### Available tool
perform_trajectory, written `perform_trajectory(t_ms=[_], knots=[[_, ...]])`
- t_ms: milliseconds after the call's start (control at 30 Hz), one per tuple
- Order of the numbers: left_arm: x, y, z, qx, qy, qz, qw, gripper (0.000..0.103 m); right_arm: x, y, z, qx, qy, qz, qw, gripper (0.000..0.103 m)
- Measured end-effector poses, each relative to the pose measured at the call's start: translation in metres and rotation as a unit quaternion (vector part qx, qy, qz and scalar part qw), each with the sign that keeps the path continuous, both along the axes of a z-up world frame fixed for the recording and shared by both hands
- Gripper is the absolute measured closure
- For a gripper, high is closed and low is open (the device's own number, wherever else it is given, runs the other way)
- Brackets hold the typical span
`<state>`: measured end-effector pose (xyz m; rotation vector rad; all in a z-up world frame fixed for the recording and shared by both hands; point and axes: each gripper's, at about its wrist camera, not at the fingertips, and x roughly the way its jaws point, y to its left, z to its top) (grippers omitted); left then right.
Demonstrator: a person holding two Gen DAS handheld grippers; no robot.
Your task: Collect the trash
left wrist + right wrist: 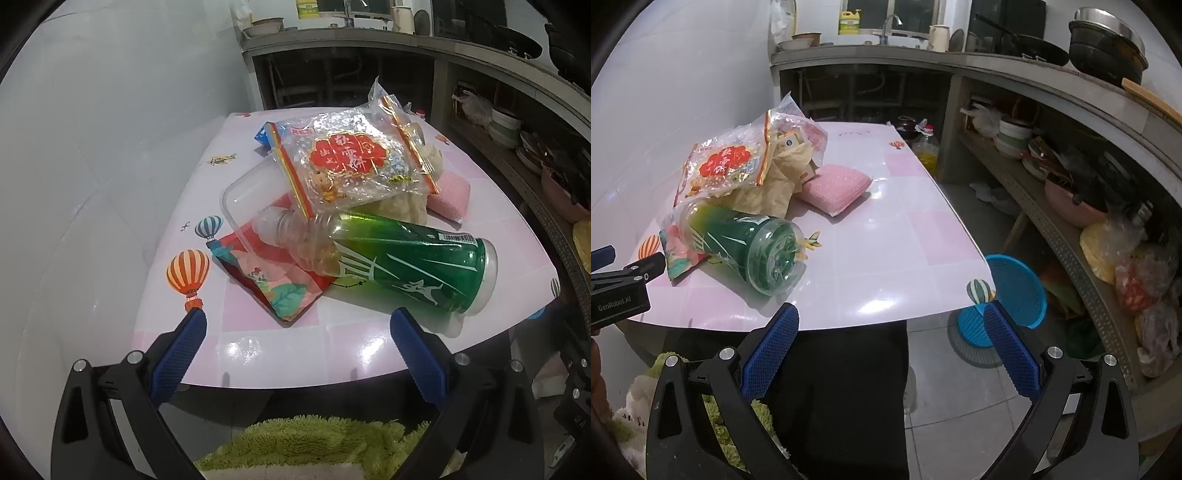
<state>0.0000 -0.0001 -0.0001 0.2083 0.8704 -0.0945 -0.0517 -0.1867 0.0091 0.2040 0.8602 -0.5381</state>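
**Trash heaped, both claws wide**

Left gripper (297, 326) and right gripper (891, 321) spread wide, empty, at near table (905, 236) edge. Green bottle (402, 266) on its side (snack bag (354, 158) above), atop the heap.

Left gripper (297, 321) hangs over near edge of table (280, 354), jaws wide, nothing between them. Green bottle (402, 266) lies on its side just beyond, neck toward left. Clear tub (251, 192) at bottle's neck. Clear snack bag (354, 158) rests behind bottle, atop tub. Red wrapper (273, 284) under bottle's neck. Pink sponge (448, 197) beyond bottle, right.
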Motion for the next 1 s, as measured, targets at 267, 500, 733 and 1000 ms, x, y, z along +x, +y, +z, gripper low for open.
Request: perform_trajectory(t_ms=[267, 500, 733, 1000], knots=[[0.0, -0.0001, -0.0002, 0.002, 0.001, 0.001, 1.0, 0.005, 0.0007, -0.0007, -0.0006, 0.001, 0.001, 0.0, 1.0, 0.007], [0.0003, -0.002, -0.004, 0.0, 0.002, 0.004, 1.0, 0.005, 0.0013, -0.001, -0.0008, 0.001, 0.0, 0.0, 1.0, 0.007], [0.0011, -0.0019, -0.0039, 0.001, 0.003, 0.003, 1.0, 0.005, 0.0002, -0.0008, -0.0001, 0.001, -0.001, 0.0, 1.0, 0.007], [-0.0008, -0.0005, -0.004, 0.001, 0.003, 0.002, 1.0, 0.005, 0.0012, -0.0009, 0.0003, 0.001, -0.001, 0.0, 1.0, 0.007]])
